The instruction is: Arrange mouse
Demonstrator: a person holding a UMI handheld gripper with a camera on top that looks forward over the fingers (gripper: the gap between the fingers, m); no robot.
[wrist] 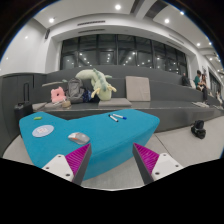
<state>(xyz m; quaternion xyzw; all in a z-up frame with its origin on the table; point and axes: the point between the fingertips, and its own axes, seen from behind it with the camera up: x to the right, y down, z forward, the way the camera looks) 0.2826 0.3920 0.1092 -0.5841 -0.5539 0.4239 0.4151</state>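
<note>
Hovering over the near edge of a turquoise mat point(100, 140), the gripper point(110, 160) is keeping its two fingers spread wide apart with nothing between them but the mat's surface; the magenta pads point(78, 158) on their inner faces are showing at either side.

Behind it all, a big room is stretching back, with a long row of dark windows point(120, 50) running under a ceiling dotted with round lights point(117, 7). A dark table point(180, 118) is carrying the mat, which is covering most of the space ahead of the fingers. Beyond the mat, a pale yellow plush toy point(92, 80) is lying across some boxes, beside a beige cardboard panel point(137, 88) and a pink box point(58, 95).

On the mat, a grey mouse point(77, 137) is sitting just ahead of the left finger, not touching it. A white oval item point(42, 129) is lying farther left, and a small white piece point(116, 117) is resting near the mat's far edge.
</note>
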